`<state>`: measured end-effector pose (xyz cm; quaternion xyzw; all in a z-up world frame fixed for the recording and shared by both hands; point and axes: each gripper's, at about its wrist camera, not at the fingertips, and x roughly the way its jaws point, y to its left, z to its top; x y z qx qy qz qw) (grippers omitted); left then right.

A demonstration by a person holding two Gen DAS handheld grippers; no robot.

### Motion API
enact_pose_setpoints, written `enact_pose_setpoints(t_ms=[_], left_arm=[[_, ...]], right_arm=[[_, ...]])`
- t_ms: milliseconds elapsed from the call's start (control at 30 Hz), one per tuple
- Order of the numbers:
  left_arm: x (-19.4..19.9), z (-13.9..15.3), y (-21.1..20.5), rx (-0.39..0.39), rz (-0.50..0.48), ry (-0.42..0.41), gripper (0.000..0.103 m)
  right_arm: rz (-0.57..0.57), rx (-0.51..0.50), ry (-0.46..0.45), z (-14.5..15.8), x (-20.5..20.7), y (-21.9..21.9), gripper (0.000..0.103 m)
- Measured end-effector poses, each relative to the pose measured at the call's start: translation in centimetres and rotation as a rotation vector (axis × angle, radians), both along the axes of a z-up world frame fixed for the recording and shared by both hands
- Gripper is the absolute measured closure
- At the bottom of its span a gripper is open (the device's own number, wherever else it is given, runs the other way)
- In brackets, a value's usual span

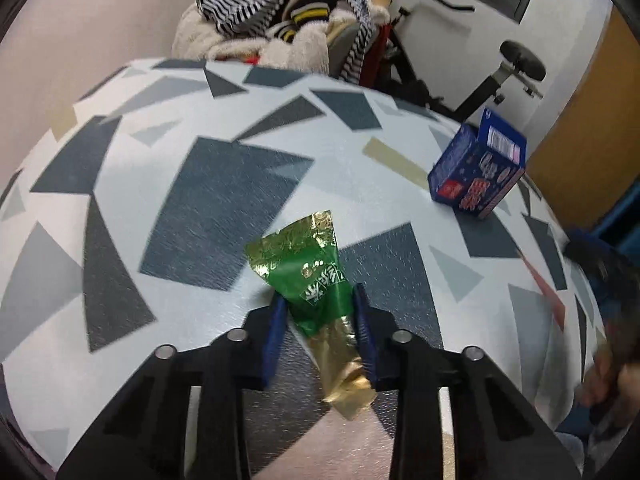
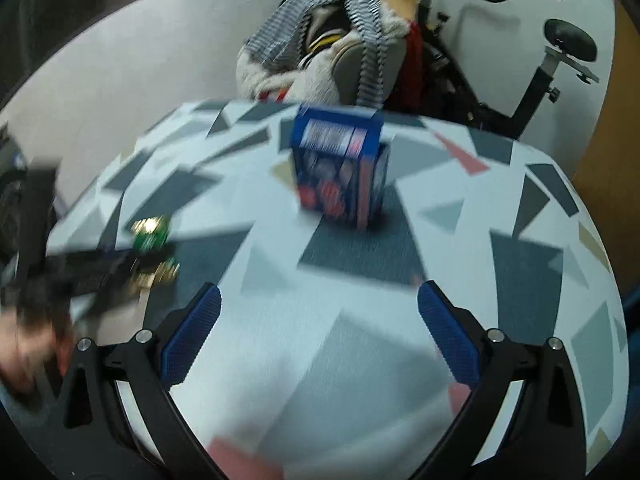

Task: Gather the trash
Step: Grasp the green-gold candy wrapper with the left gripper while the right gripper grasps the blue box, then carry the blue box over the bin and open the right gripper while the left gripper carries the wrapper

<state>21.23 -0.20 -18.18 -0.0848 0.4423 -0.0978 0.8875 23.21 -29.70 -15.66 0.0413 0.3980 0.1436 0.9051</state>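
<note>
A green and gold foil wrapper [image 1: 316,284] lies on the patterned table [image 1: 224,200], and my left gripper [image 1: 320,300] is shut on its lower half between the blue pads. The wrapper also shows blurred at the left of the right wrist view [image 2: 154,236], with the left gripper's black frame across it. A blue snack box [image 1: 478,170] stands at the table's right side. In the right wrist view the box [image 2: 342,168] stands ahead of my right gripper [image 2: 318,300], which is open, empty and well short of it.
A chair piled with striped and fleecy clothes [image 1: 288,12] stands behind the table's far edge. An exercise bike [image 1: 516,64] stands at the back right against a white wall. A wooden panel [image 1: 592,120] is at the far right.
</note>
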Motion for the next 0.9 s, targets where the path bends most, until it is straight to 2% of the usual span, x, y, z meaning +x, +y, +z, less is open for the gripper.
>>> enact_pose_setpoints(t_ms=[100, 233, 333, 467, 533, 567, 600, 733, 900], left_arm=[[-0.7, 0.8, 1.1, -0.02, 0.0, -0.037, 0.075], [-1.7, 1.9, 2.4, -0.039, 0.008, -0.077, 0.076], [-2.3, 2.6, 3.4, -0.062, 0.015, -0.093, 0.076], [-3.1, 3.2, 4.3, -0.078, 0.005, -0.105, 0.076], [-3.5, 3.5, 4.6, -0.083, -0.001, -0.111, 0.076], [-3.6, 3.6, 4.7, -0.087, -0.003, -0.112, 0.076], [-3.9, 3.7, 4.9, -0.092, -0.005, -0.113, 0.076], [-4.9, 4.1, 5.0, -0.106, -0.027, -0.117, 0.076], [-7.4, 4.6, 4.2, -0.099, -0.083, -0.122, 0.076]], right_arm=[[-0.046, 0.008, -0.007, 0.2, 2.5, 0.9, 0.006], [-0.142, -0.048, -0.025, 0.4, 5.6, 3.0, 0.006], [-0.26, -0.053, 0.019, -0.4, 8.3, 4.3, 0.006], [-0.315, -0.048, 0.084, -1.1, 10.4, 4.7, 0.006], [-0.321, -0.038, 0.101, -1.2, 10.8, 4.2, 0.007], [-0.315, -0.012, 0.1, -1.1, 10.6, 3.9, 0.011], [-0.303, 0.003, 0.092, -0.8, 10.2, 3.6, 0.024], [-0.235, 0.0, 0.064, -0.1, 8.4, 3.3, 0.024], [-0.119, -0.008, 0.017, 0.8, 3.5, 2.3, 0.024]])
